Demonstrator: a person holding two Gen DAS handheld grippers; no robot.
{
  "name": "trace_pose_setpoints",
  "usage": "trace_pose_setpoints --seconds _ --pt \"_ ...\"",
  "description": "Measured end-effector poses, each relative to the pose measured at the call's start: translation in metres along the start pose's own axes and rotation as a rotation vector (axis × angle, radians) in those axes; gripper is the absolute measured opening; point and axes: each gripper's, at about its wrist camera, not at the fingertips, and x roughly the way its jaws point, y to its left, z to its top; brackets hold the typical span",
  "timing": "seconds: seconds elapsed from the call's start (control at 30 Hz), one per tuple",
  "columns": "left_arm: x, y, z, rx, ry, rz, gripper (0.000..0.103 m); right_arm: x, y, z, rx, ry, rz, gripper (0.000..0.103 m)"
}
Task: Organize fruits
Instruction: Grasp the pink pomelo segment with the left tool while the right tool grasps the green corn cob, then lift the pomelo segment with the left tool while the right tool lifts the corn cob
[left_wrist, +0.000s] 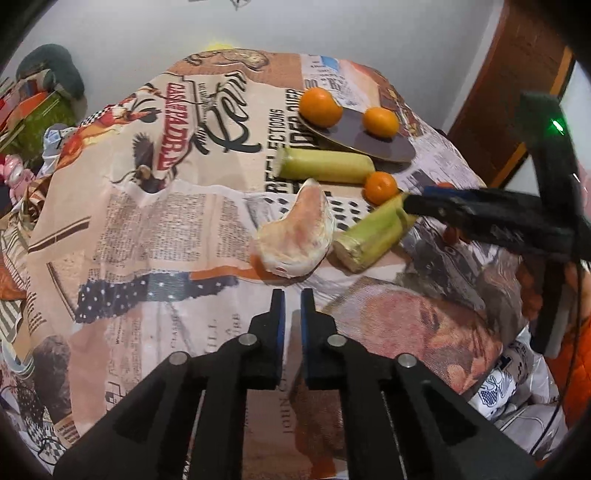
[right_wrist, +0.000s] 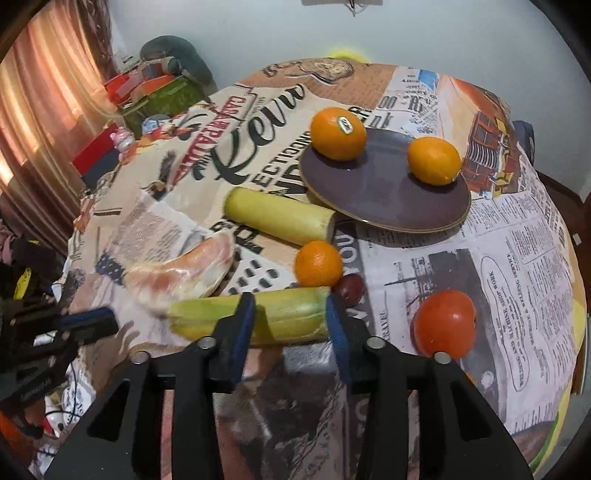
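The worktop (right_wrist: 517, 280) wears a cloth printed like old newspapers; a dark plate (right_wrist: 384, 195) sits toward its far side, tilted, one edge resting on a pale green cane piece (right_wrist: 277, 218); two oranges (right_wrist: 338, 133) lie on the plate, well apart; a smaller orange (right_wrist: 318, 264) sits on the cloth just below the plate, with a dark grape (right_wrist: 351, 288) touching it at the right; a red tomato (right_wrist: 445, 323) stands farther right, apart from the rest; a peeled pomelo segment (left_wrist: 295, 232) lies left of a second cane piece (right_wrist: 258, 317). The right gripper (right_wrist: 291, 325) straddles this second cane piece, its jaws parted and its pads not visibly pressing the piece, which rests on the cloth; the left gripper (left_wrist: 291, 314) hovers just short of the pomelo segment, clenched with nothing between its jaws.
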Motion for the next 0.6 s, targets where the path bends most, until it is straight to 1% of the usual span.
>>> trace_pose_setpoints --seconds 0.03,0.07,0.1,0.13,0.2,0.27,0.33,0.37,0.4,0.47,0.6 --pt "0.0 0.003 0.001 -0.006 -0.005 0.003 0.014 -0.003 0.003 -0.002 -0.003 -0.003 0.001 0.055" --pt "-0.001 0.005 0.003 -0.01 -0.01 0.011 0.019 -0.005 0.007 -0.005 -0.006 -0.009 -0.006 0.063" --pt "-0.001 0.007 0.005 -0.012 -0.016 0.025 0.024 -0.008 0.01 -0.008 -0.01 -0.016 -0.01 0.066" --pt "-0.001 0.008 0.007 -0.013 -0.021 0.032 0.027 -0.009 0.013 -0.009 -0.013 -0.02 -0.008 0.067" --pt "-0.002 0.008 0.012 -0.014 -0.031 0.027 0.03 -0.01 0.019 -0.015 -0.03 -0.015 -0.012 0.067" --pt "0.0 0.005 0.019 0.003 -0.037 0.024 0.031 -0.011 0.023 -0.02 -0.053 -0.02 -0.043 0.067" --pt "0.006 -0.002 0.029 0.043 -0.041 0.029 0.043 -0.01 0.023 -0.022 -0.064 -0.02 -0.065 0.067" --pt "0.01 -0.004 0.033 0.054 -0.044 0.038 0.052 -0.009 0.02 -0.023 -0.059 -0.017 -0.07 0.067" --pt "0.015 -0.007 0.038 0.069 -0.045 0.045 0.057 -0.007 0.018 -0.023 -0.051 -0.01 -0.071 0.067" --pt "0.027 -0.01 0.046 0.104 -0.028 0.053 0.057 -0.003 0.013 -0.024 -0.029 0.001 -0.075 0.067" --pt "0.055 -0.018 0.056 0.199 0.032 0.107 0.057 0.004 0.003 -0.029 0.003 0.018 -0.092 0.067"
